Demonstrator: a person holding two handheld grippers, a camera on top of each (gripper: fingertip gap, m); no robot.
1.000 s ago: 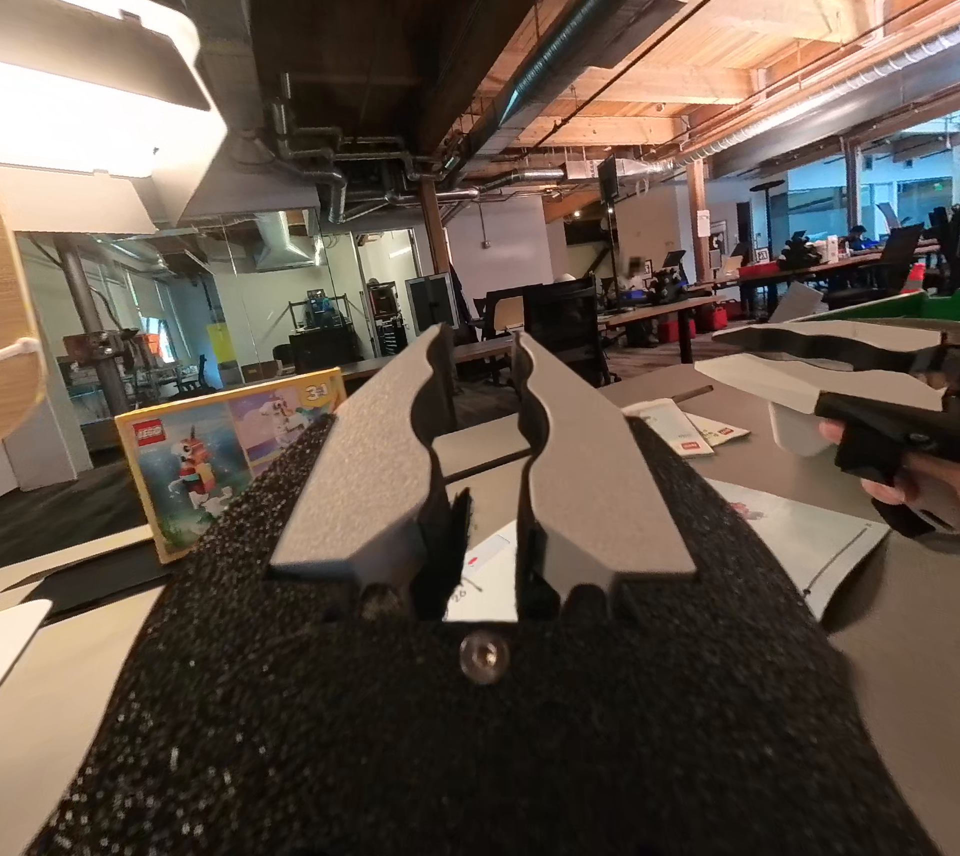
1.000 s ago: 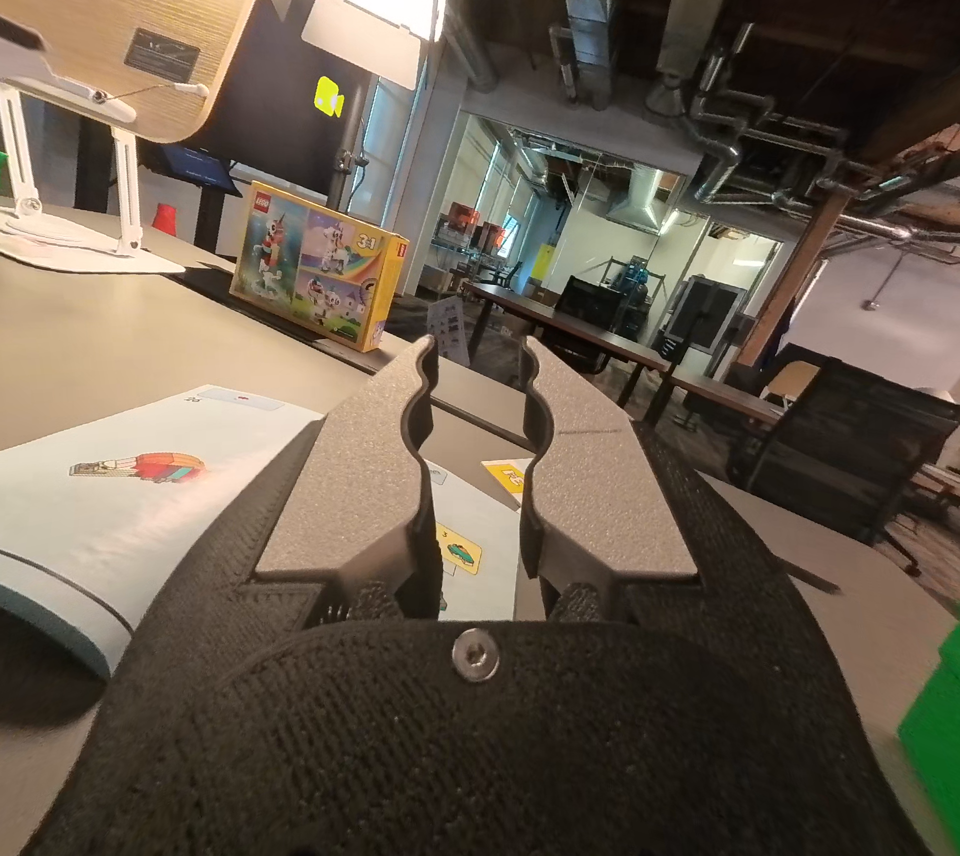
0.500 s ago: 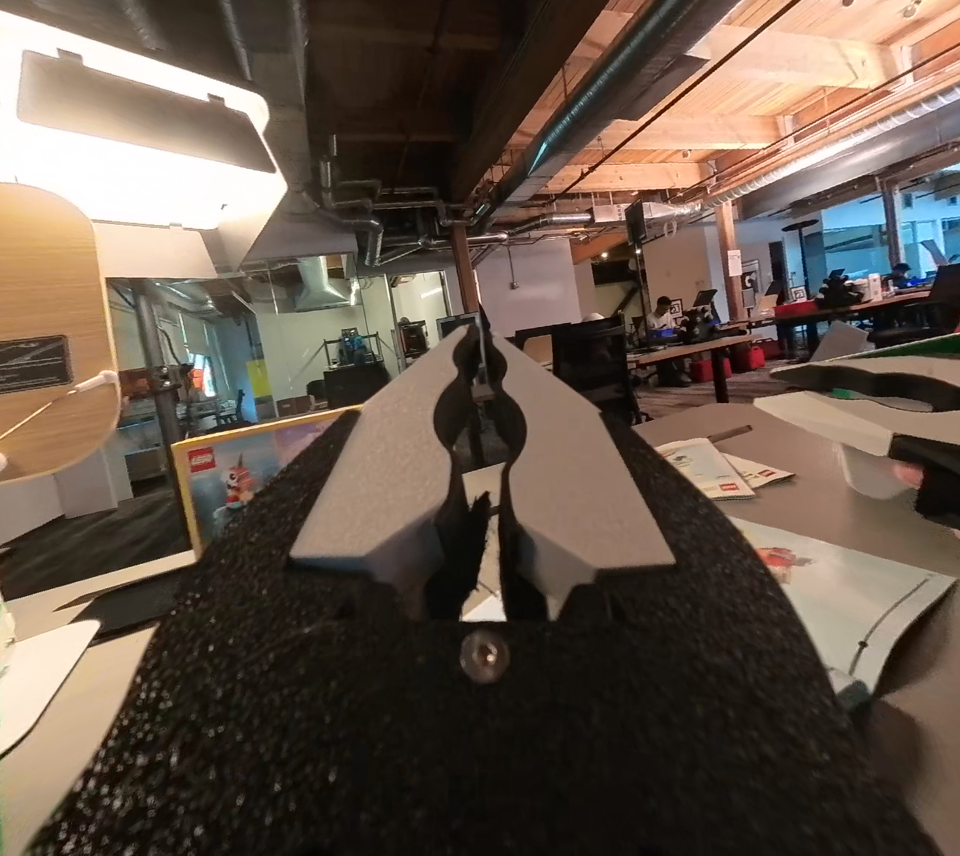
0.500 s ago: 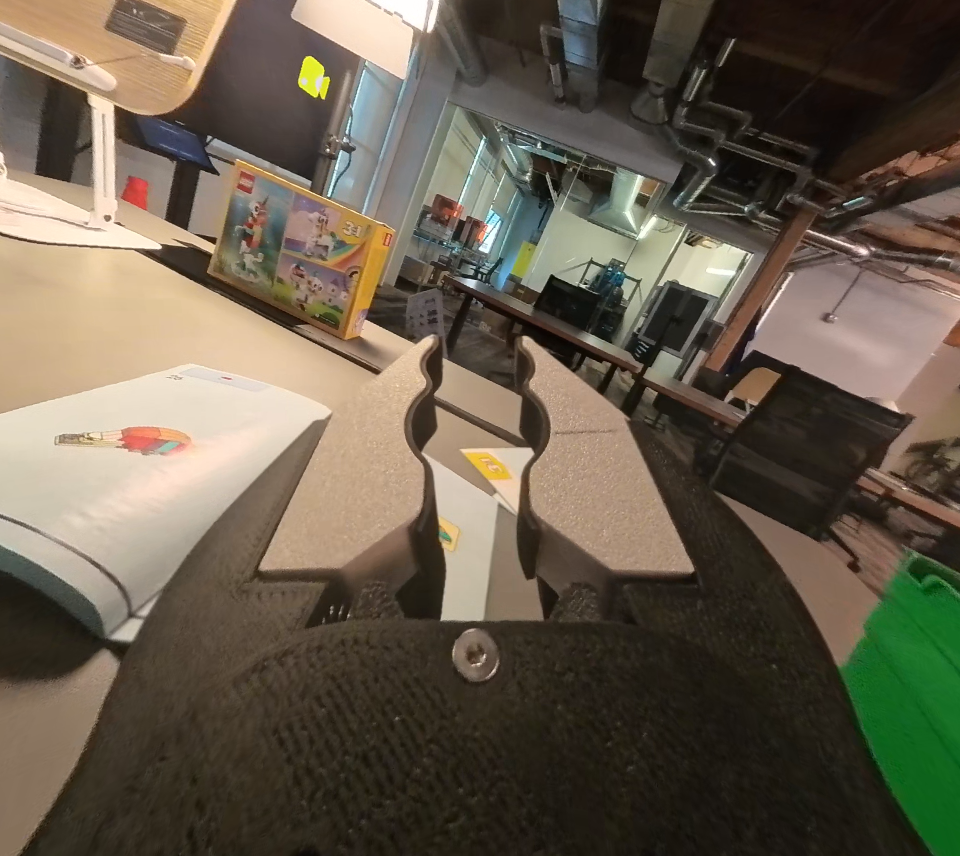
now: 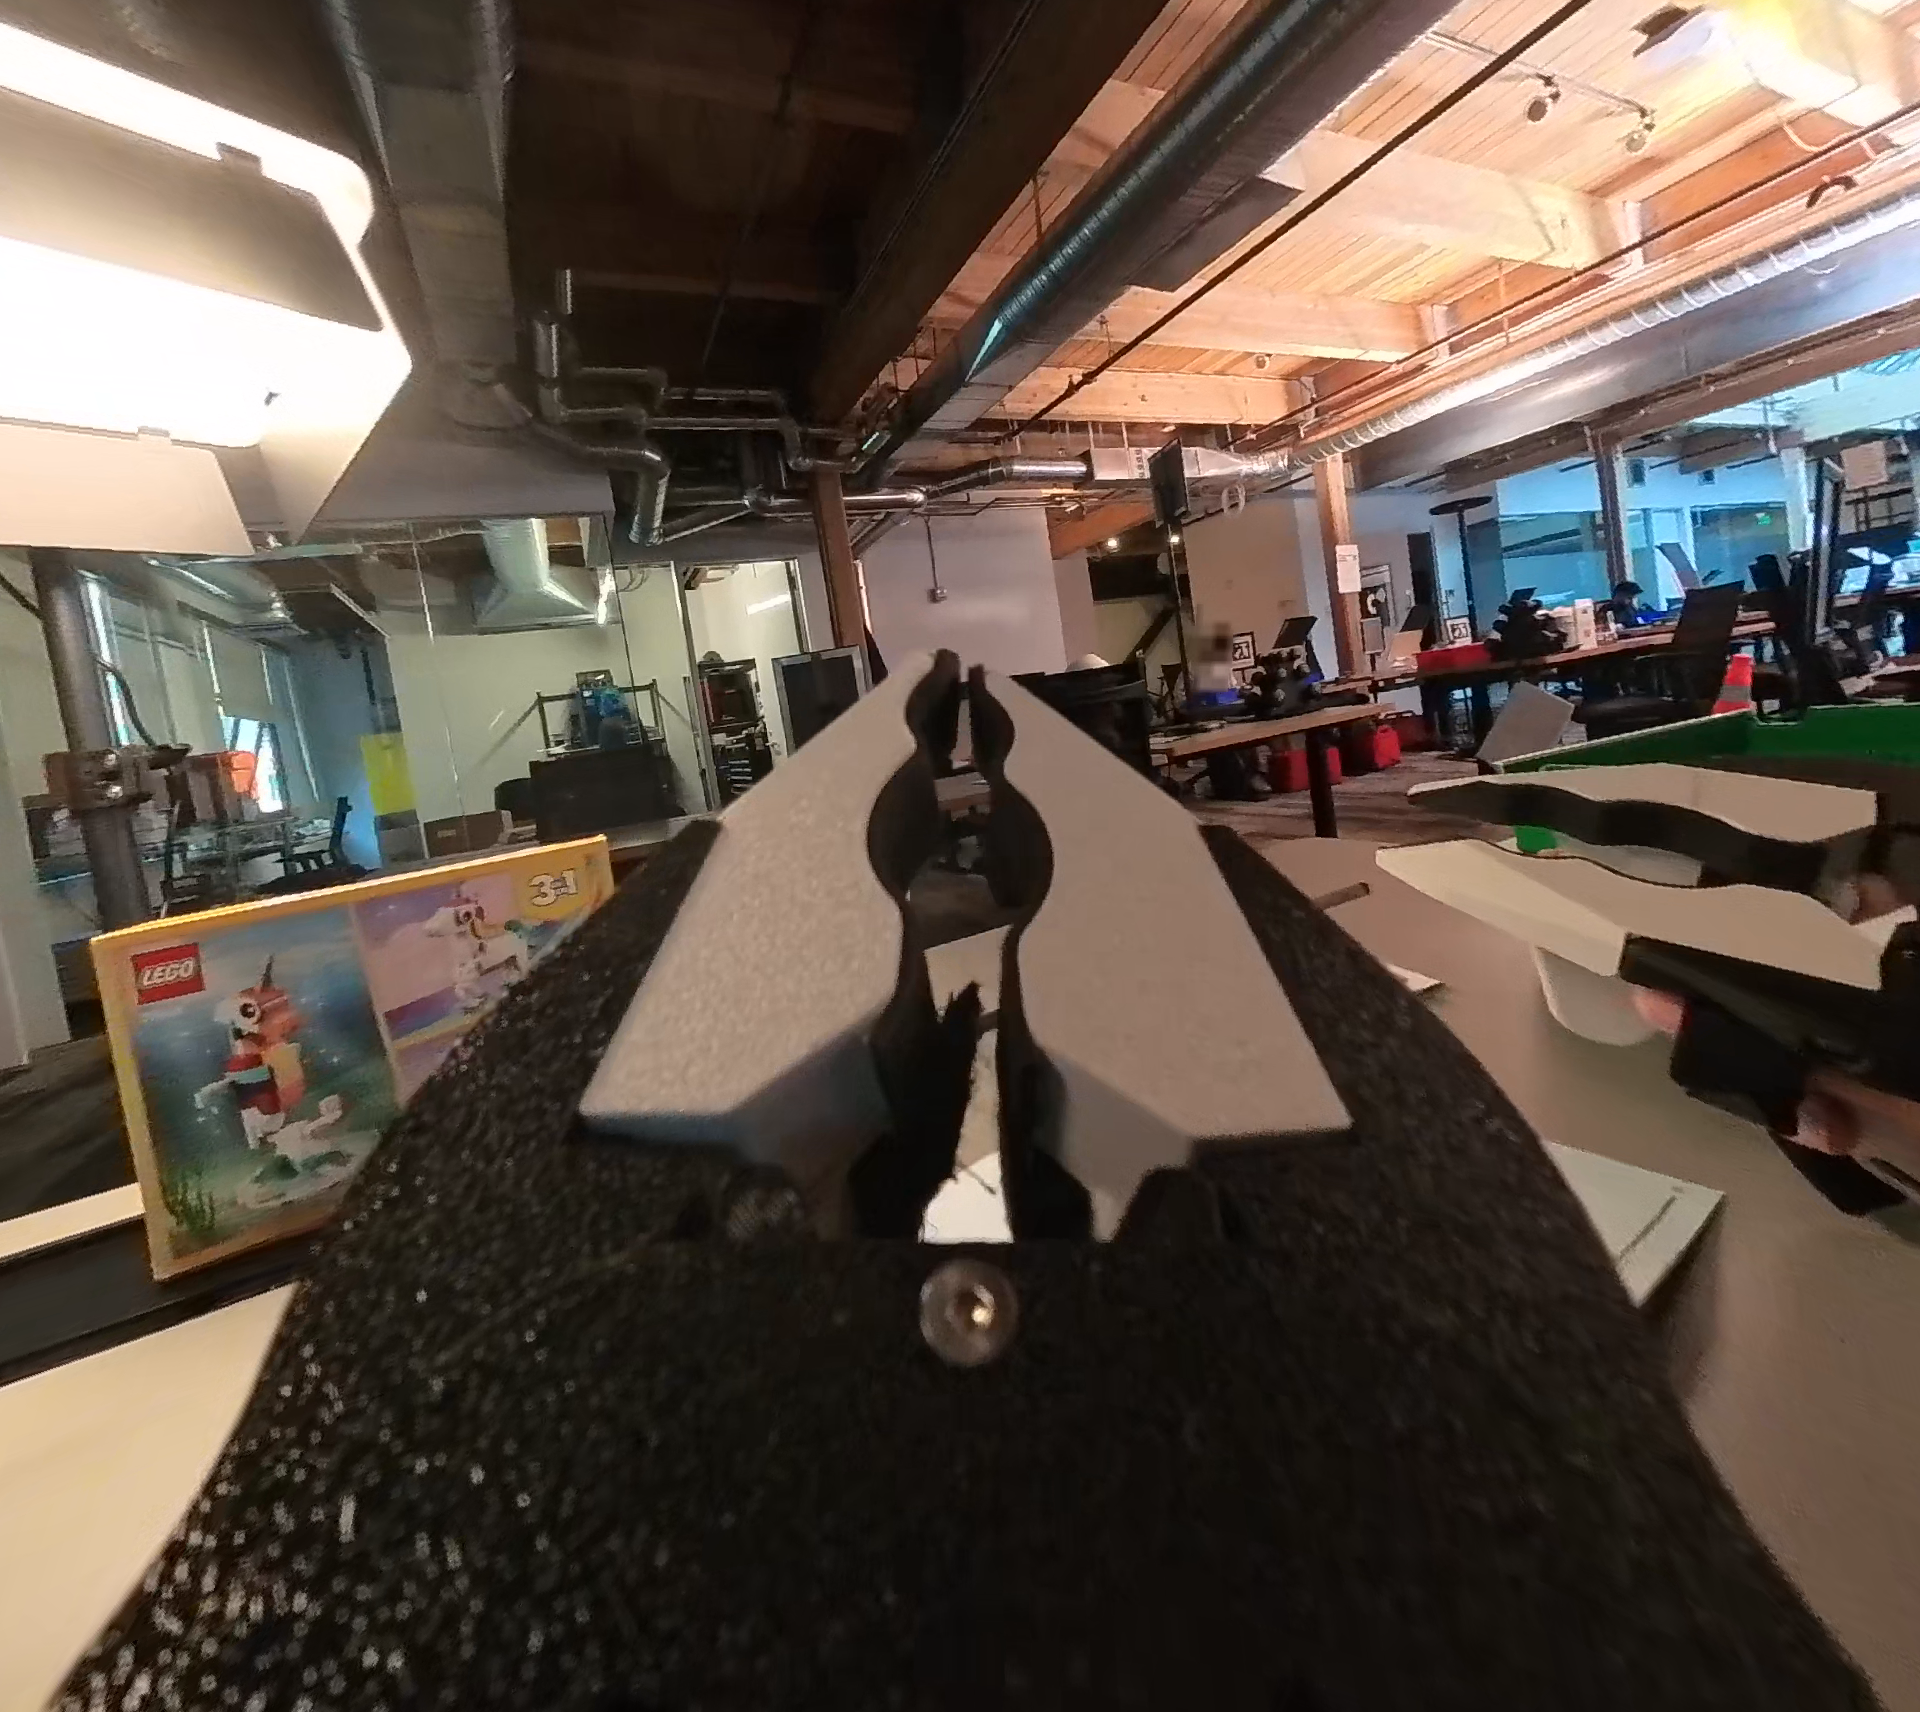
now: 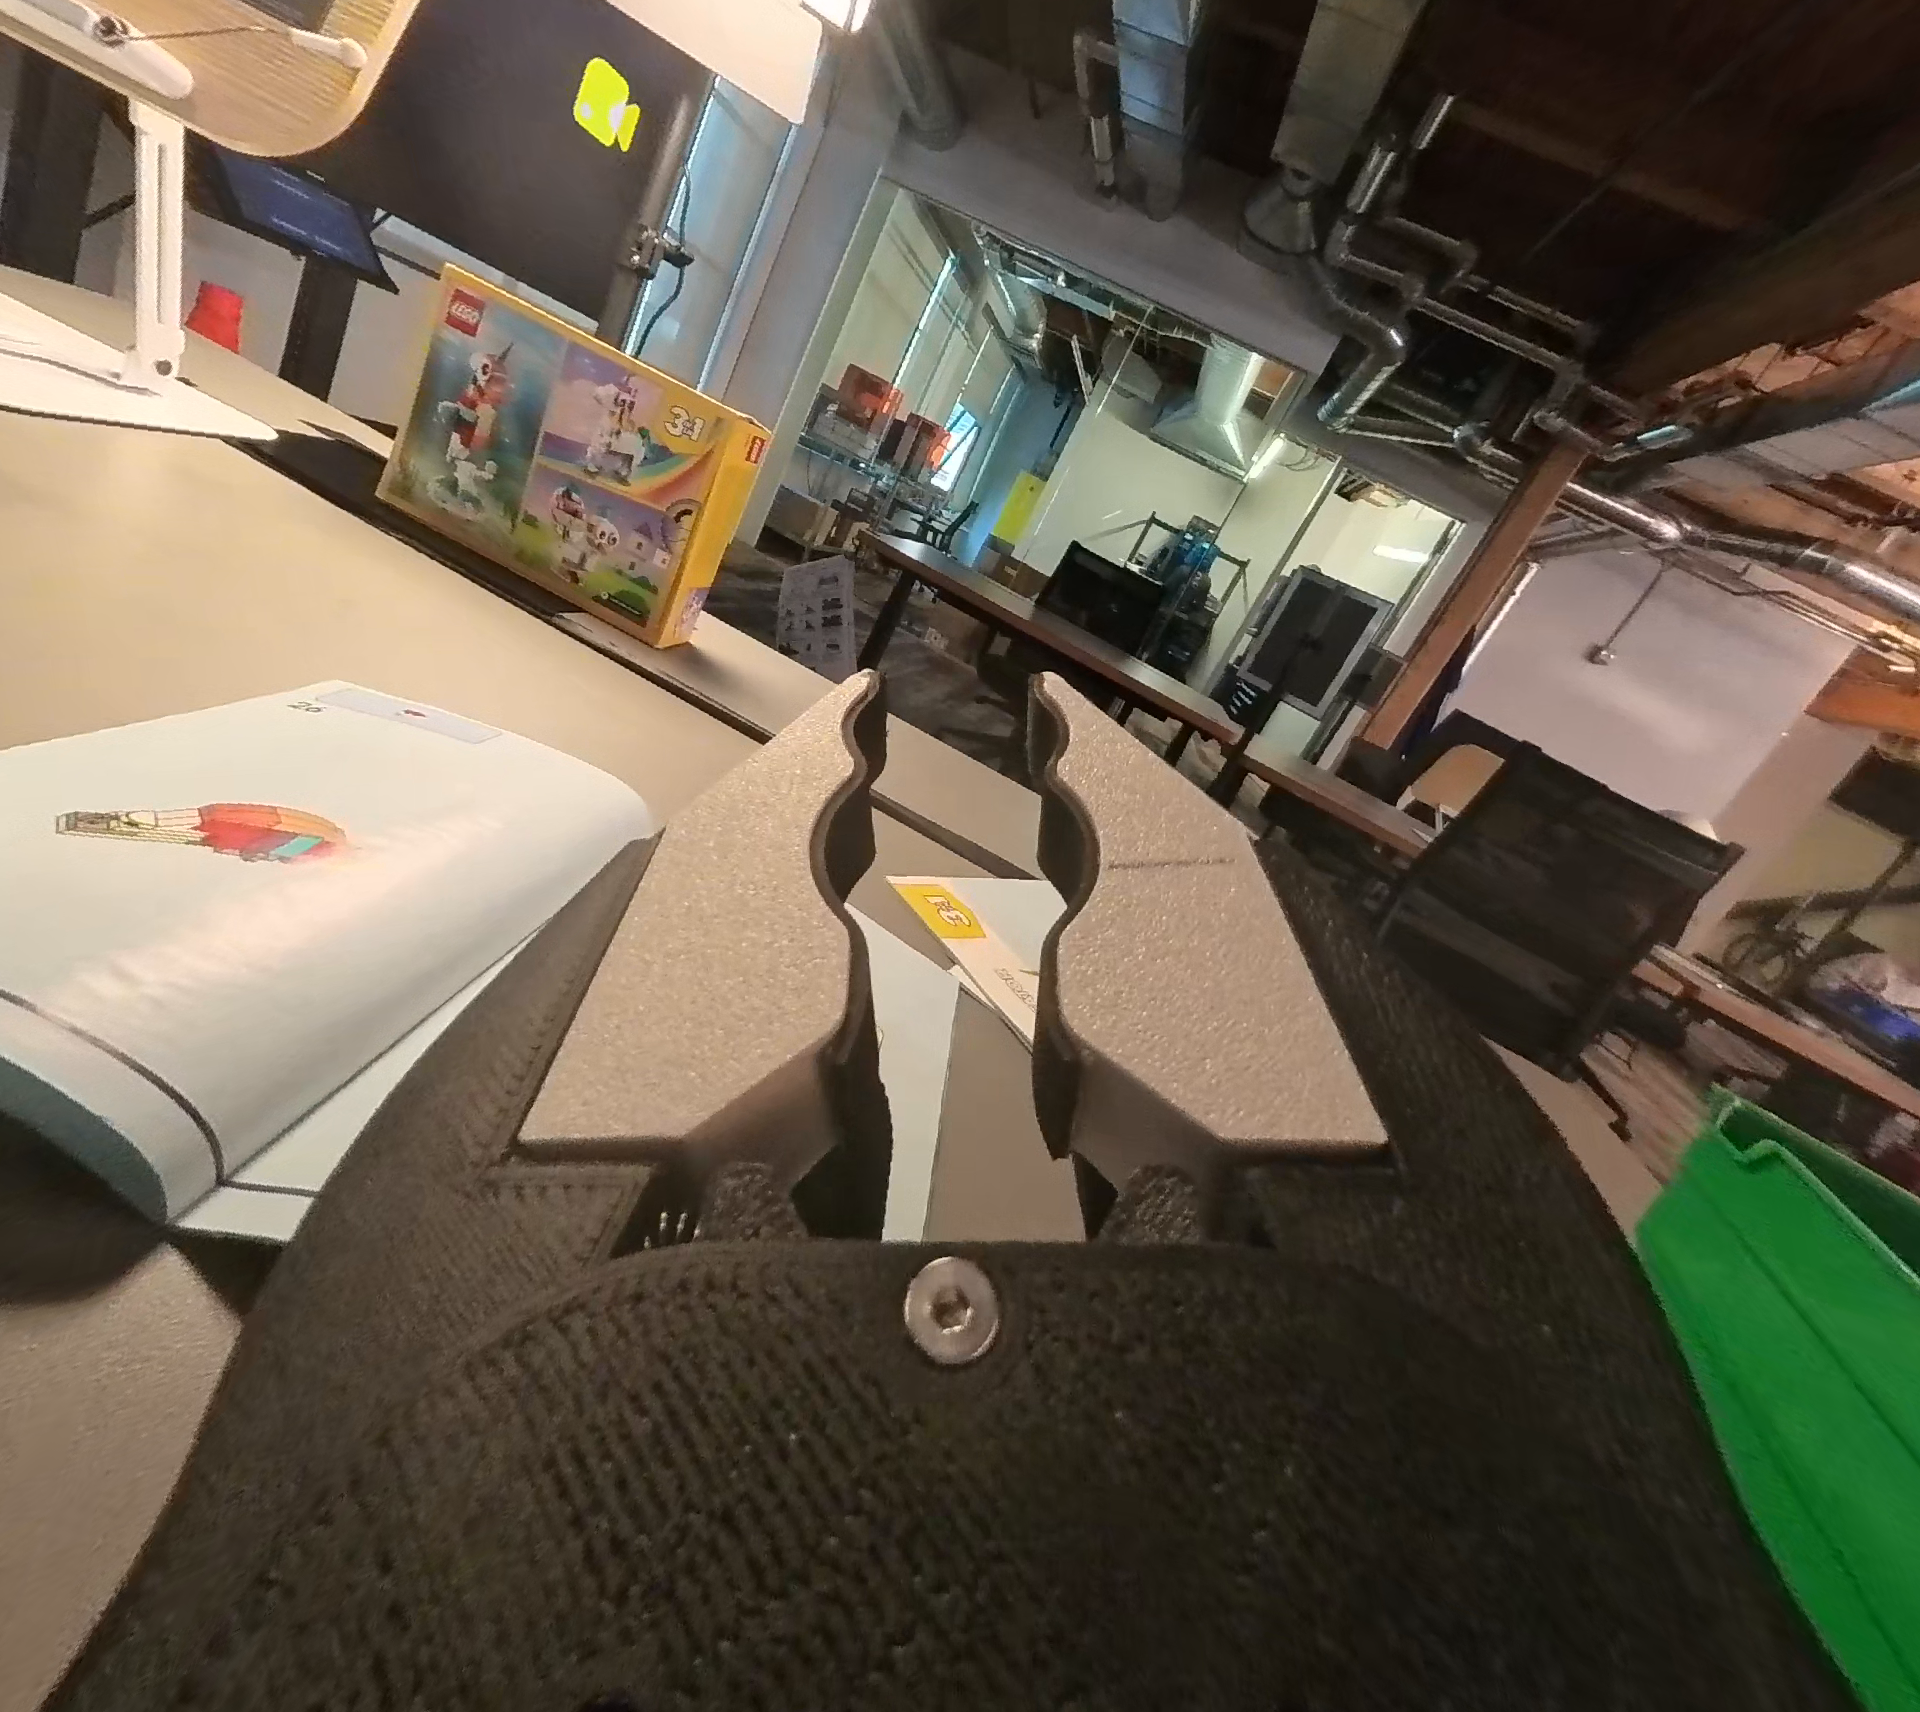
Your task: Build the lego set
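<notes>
Closing is the main change: the left hand-held gripper (image 5: 958, 706), parted a second ago, now has its tips pinched together on nothing, and its view has swung so the boxed set sits further left. The right hand-held gripper (image 6: 954, 694) remains released, jaws apart and empty, and has drifted so the green bin (image 6: 1808, 1309) shows larger at its right. Taking the open instruction booklet (image 6: 281, 862) as the landmark, the right tool hangs low just beside its right edge, probably so the person can read the page before picking parts. A second, thinner leaflet (image 6: 956, 924) lies just beyond the booklet, seen between the right tool's fingers (image 6: 748, 924). Farther back and to the left of the booklet, the yellow lego box (image 6: 571, 509) stands upright at the far edge of the tabletop (image 6: 187, 602), likely propped as a picture reference. No loose bricks show in either view; they may be inside the bin, though its contents are hidden. Building seems not yet begun. Behind the box, an office with desks and chairs stretches away.
</notes>
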